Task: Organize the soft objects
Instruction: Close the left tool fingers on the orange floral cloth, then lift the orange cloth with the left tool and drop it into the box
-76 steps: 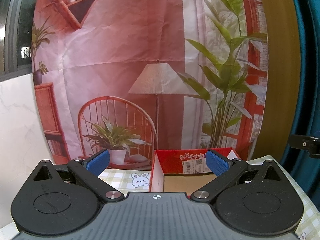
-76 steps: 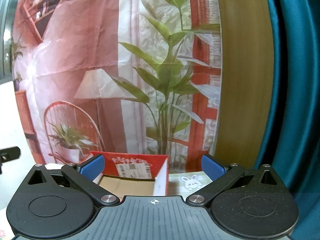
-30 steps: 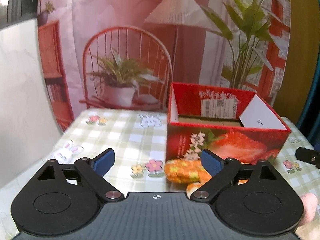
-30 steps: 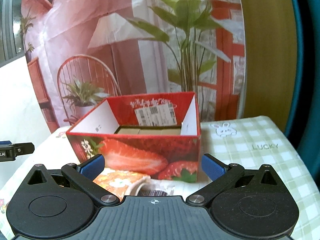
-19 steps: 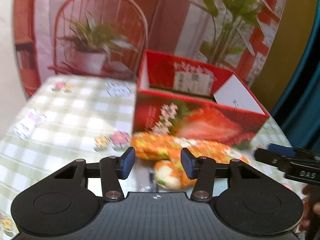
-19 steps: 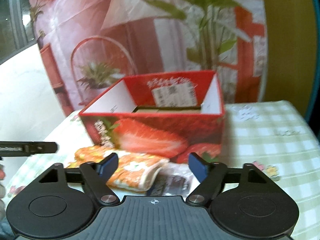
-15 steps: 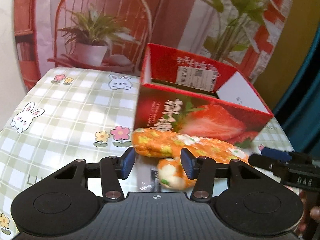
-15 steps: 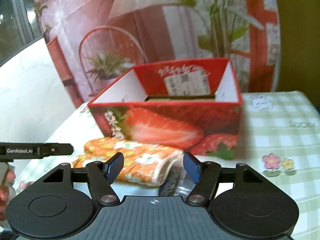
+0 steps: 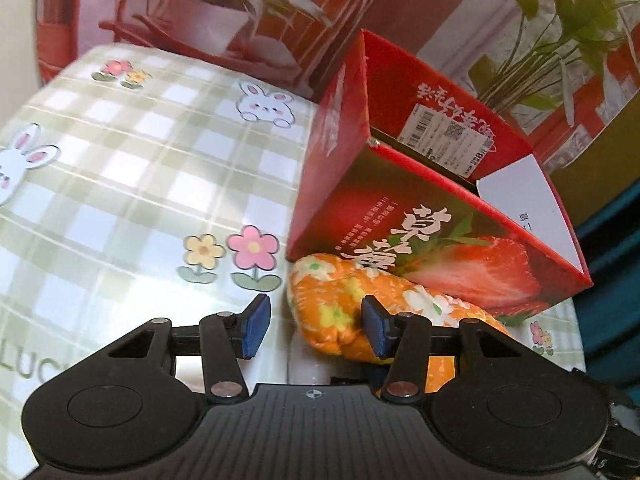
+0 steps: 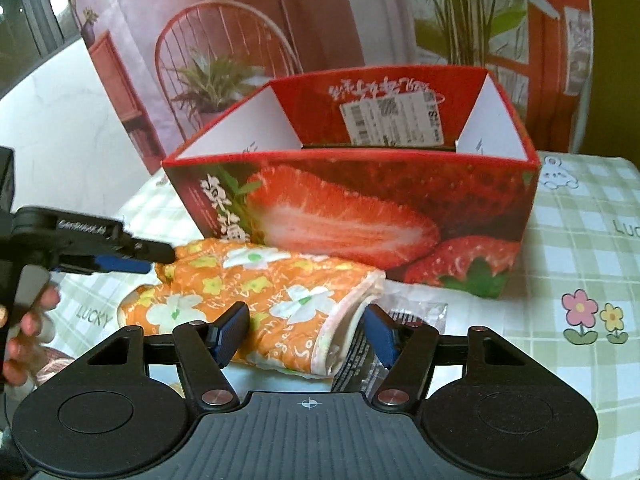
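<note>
Quilted orange floral mitt (image 10: 256,288), boxy glossy strawberry carton (image 10: 360,216), gingham tablecloth (image 9: 132,168)

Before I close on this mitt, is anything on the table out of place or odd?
One thing: a crumpled clear plastic wrapper lies on the tablecloth, partly under the cuff of the orange floral oven mitt, in front of the strawberry box. It isn't soft goods and could get pinched by the right gripper. The box stands upright and undamaged.
</note>
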